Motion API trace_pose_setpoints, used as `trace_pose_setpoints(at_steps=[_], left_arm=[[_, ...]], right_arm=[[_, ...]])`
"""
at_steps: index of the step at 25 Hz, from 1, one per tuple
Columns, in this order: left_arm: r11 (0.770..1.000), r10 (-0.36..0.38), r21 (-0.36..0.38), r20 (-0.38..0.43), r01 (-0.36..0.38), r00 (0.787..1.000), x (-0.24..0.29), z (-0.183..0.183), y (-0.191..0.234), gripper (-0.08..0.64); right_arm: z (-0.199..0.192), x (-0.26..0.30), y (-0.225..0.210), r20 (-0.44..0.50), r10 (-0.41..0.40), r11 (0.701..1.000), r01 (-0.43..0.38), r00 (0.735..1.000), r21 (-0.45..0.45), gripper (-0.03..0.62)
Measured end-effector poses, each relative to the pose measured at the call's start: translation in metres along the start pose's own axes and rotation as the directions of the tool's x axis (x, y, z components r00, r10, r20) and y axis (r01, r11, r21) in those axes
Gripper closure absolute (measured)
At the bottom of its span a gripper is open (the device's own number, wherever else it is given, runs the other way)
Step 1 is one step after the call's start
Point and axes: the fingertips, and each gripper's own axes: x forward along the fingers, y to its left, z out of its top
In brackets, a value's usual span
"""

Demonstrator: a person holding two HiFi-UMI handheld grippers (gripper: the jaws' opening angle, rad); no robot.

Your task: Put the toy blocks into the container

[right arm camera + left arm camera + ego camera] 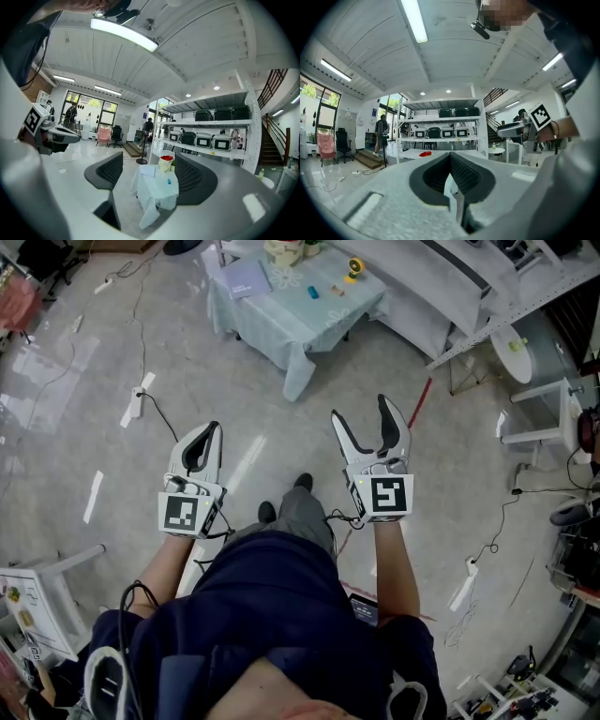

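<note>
The table (pixel 281 329) under a pale blue cloth stands well ahead of me on the floor. On it lie a small blue block (pixel 314 293), a yellow toy (pixel 354 268) and a tiny block (pixel 336 289). The container (pixel 281 249) sits at the table's far edge, cut off by the frame. In the right gripper view the same container (pixel 165 164) is white with a red rim, with the blue block (pixel 168 180) in front of it. My right gripper (pixel 360 413) is open and empty, pointing at the table from a distance. My left gripper (pixel 215 428) is shut and empty.
A lavender booklet (pixel 246 279) lies on the table's left part. Cables and a power strip (pixel 138 401) trail over the floor at the left. White stools (pixel 539 423) and a slanted rack (pixel 469 292) stand at the right. A white frame (pixel 42 601) is at my lower left.
</note>
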Motion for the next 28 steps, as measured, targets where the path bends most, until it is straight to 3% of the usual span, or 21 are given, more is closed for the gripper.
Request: trace_pose_setpoints(at_steps=[7, 11, 20, 28], left_arm=[[0.999, 0.039, -0.006, -0.004, -0.039, 0.999, 0.066, -0.007, 0.037, 0.558], [0.998, 0.059, -0.022, 0.055, -0.058, 0.997, 0.127, 0.014, 0.06, 0.558], [0.991, 0.137, -0.019, 0.064, -0.136, 0.989, 0.234, 0.037, 0.106, 0.558], [0.994, 0.113, -0.012, 0.042, -0.113, 0.993, 0.31, 0.039, 0.159, 0.558]], right_arm=[[-0.02, 0.08, -0.036, -0.01, 0.015, 1.0, -0.015, 1.0, -0.004, 0.249], [-0.031, 0.146, -0.072, -0.026, 0.038, 0.999, -0.038, 0.999, 0.004, 0.25], [-0.058, 0.278, -0.133, -0.103, 0.113, 0.993, -0.117, 0.988, -0.033, 0.253], [-0.098, 0.379, -0.16, -0.207, 0.095, 0.994, -0.103, 0.974, -0.025, 0.256]])
